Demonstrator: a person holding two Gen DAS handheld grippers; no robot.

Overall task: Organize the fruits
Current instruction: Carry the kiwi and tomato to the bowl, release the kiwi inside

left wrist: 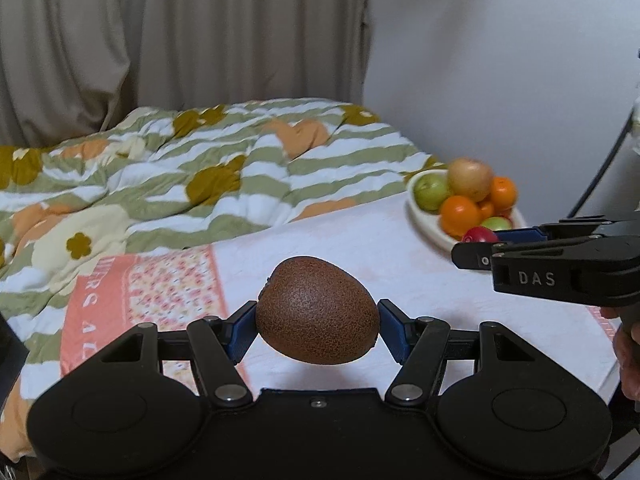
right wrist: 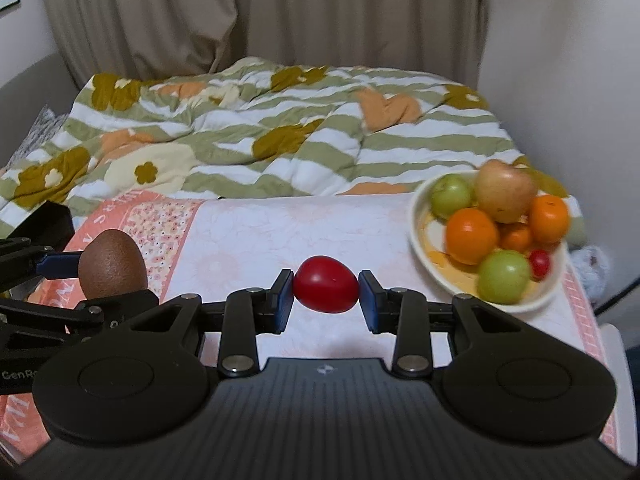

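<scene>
A brown, rough-skinned kiwi is gripped between the blue pads of my left gripper, held above the cloth. In the right wrist view the same kiwi shows at the left, in the left gripper. My right gripper is shut on a small red fruit, its pads pressing both ends. From the left wrist view the right gripper reaches in from the right with the red fruit in front of the bowl. A white bowl at the right holds oranges, green fruits, a yellowish apple and a small red one.
A pink and white cloth covers the table. Behind it lies a bed with a striped floral quilt, then beige curtains. A white wall stands close behind the bowl. A hand shows at the right edge.
</scene>
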